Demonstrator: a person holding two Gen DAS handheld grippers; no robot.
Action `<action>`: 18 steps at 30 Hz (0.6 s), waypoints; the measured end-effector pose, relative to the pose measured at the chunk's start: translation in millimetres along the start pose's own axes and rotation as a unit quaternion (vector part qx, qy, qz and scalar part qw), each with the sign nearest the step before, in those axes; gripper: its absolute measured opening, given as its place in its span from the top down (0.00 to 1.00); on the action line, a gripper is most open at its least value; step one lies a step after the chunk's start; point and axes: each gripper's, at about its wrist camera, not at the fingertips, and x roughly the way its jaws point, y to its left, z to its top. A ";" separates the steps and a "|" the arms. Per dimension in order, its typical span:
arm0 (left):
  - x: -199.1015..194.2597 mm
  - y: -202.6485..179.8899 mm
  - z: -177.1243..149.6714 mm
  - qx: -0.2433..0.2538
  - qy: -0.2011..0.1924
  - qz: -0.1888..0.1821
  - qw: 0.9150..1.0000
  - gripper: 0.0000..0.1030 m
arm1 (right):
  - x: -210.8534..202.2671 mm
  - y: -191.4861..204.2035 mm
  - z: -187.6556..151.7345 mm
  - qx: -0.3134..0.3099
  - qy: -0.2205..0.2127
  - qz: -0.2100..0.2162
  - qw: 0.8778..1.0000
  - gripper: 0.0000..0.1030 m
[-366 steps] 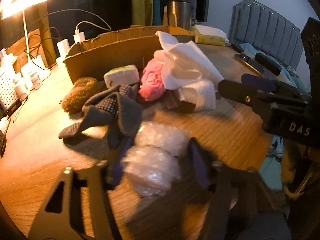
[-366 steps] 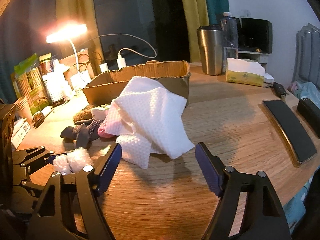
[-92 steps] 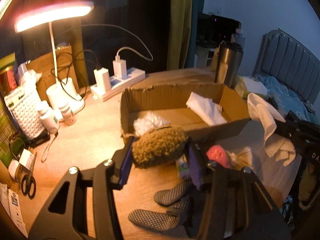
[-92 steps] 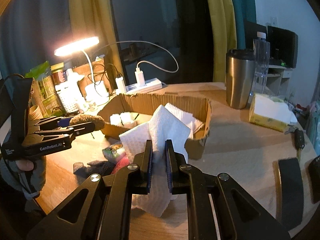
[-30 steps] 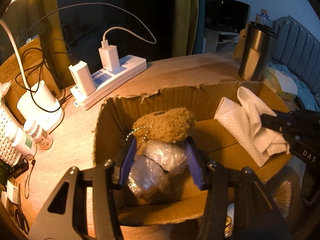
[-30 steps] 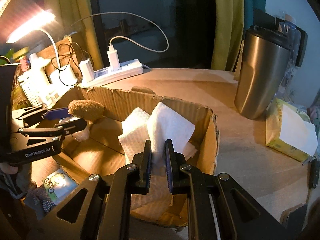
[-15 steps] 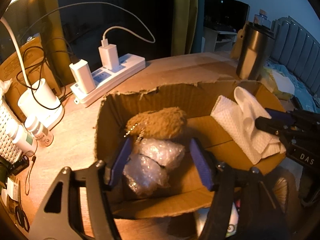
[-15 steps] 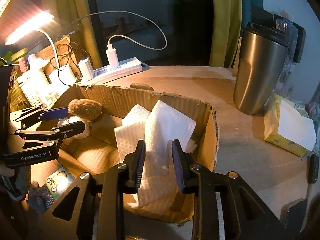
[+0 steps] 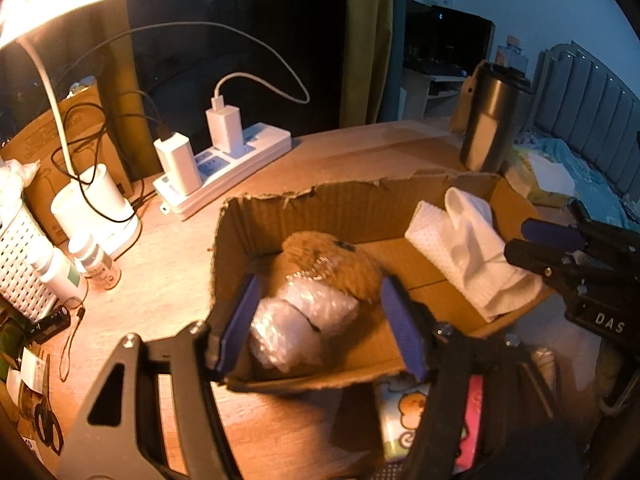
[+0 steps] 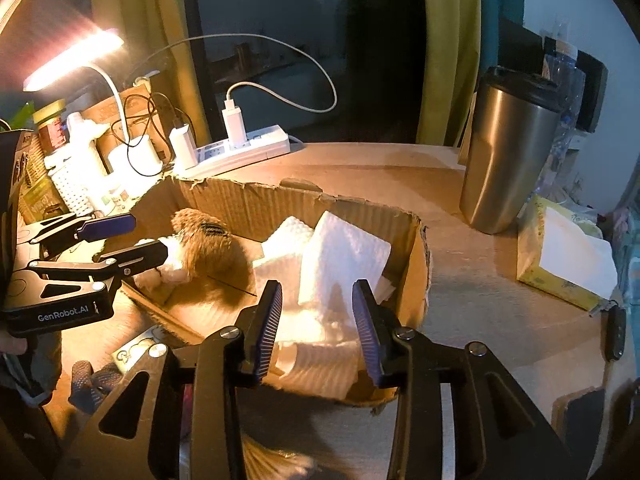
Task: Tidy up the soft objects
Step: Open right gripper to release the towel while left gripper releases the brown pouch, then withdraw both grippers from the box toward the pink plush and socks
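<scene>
Left wrist view: the left hand-held gripper point(image 9: 320, 320) hangs spread over a torn cardboard box point(image 9: 304, 204) on the wooden bench point(image 9: 168, 280), where a brown plush toy point(image 9: 336, 264) rests against bubble wrap point(image 9: 304, 320). The right hand-held gripper point(image 10: 318, 328), also spread and gripping nothing, hovers over white cloths point(image 10: 340, 264) lying in the box's other end.
</scene>
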 end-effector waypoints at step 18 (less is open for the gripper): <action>-43.4 -2.1 -18.2 -0.005 -0.025 -0.009 1.000 0.37 | -40.2 18.5 -14.2 -0.007 -0.018 -0.007 1.000 0.62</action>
